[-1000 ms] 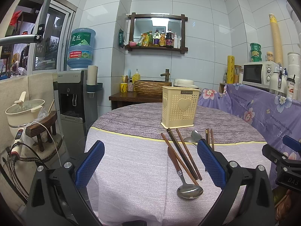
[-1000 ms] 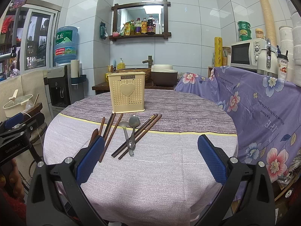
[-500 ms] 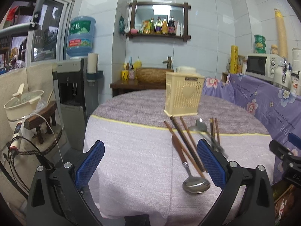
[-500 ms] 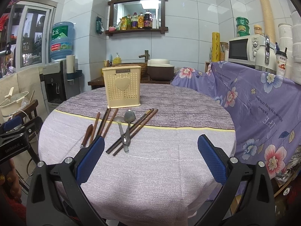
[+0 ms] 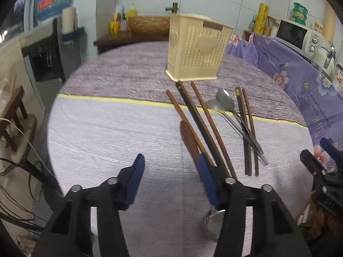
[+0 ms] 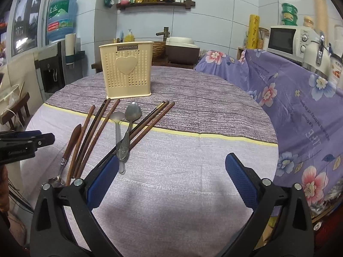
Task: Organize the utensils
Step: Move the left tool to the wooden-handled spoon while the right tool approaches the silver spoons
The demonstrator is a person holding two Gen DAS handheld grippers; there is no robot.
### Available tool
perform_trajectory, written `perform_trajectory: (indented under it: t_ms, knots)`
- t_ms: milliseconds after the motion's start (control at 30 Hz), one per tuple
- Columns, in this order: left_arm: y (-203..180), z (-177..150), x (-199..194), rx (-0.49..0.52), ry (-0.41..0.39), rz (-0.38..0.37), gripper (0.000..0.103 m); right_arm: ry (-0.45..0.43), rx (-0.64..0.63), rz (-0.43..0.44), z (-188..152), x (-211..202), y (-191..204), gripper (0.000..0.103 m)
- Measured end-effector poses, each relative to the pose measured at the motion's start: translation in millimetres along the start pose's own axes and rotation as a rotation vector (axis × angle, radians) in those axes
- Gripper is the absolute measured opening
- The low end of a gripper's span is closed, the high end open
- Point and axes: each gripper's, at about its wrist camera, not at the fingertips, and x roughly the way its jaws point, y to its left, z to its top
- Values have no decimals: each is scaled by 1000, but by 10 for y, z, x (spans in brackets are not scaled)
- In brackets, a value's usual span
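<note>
Chopsticks and spoons lie loose on the round table (image 6: 193, 192), all on the near side of the cream utensil holder (image 6: 126, 70), which stands upright toward the far middle. My left gripper (image 5: 171, 171) is closest to the left group: wooden-handled spoon (image 5: 188, 137) plus three brown chopsticks (image 5: 205, 126). That group sits just right of my left gripper's centre line, with its right pad over the near ends. Long axes run near-to-far, leaning a little left going away, far tips almost at the holder's base. The spoon's metal bowl lies nearest me, partly hidden under the right finger; the wooden handle points away.

Left gripper: jaws parted wide, holding nothing. Right gripper (image 6: 169, 177): also wide open, empty, hovering over bare cloth on the near right of the table, and seen at the right edge of the left wrist view.

Second group, nearer the right gripper: two metal spoons (image 6: 126, 128) crossed, bowls far, handles near, and a pair of dark chopsticks (image 6: 150, 122) slanting from far right to near left under them. The near ends reach the right gripper's left pad.

Judgement: left arm is better placed for the wooden spoon or the three chopsticks; I need to shift slightly right and close across the shafts, not along them. Thin sticks lying flat on cloth will likely be fiddly to pinch. The holder looks empty from here, though its inside is not visible.
</note>
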Motion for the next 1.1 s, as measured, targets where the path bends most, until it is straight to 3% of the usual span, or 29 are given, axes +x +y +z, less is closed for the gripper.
perform_trajectory:
  t_ms: [100,533,833,967,1100]
  knots:
    - [-36,41,116,-25,58,-47,42,18,-2,8,12,70,21,98]
    - [-181,186,384,3,126,7,17,36,-25,29,57,159,124,98]
    - [19,492,607,-21,149,-21,14,87,-47,167,371,481,267,98]
    - [75,586,680,-23,145,6,14,139,-57,217,596,799,336,98]
    - [112,631,711,-16,141,28,14,201,-59,256,801,1085,453,90]
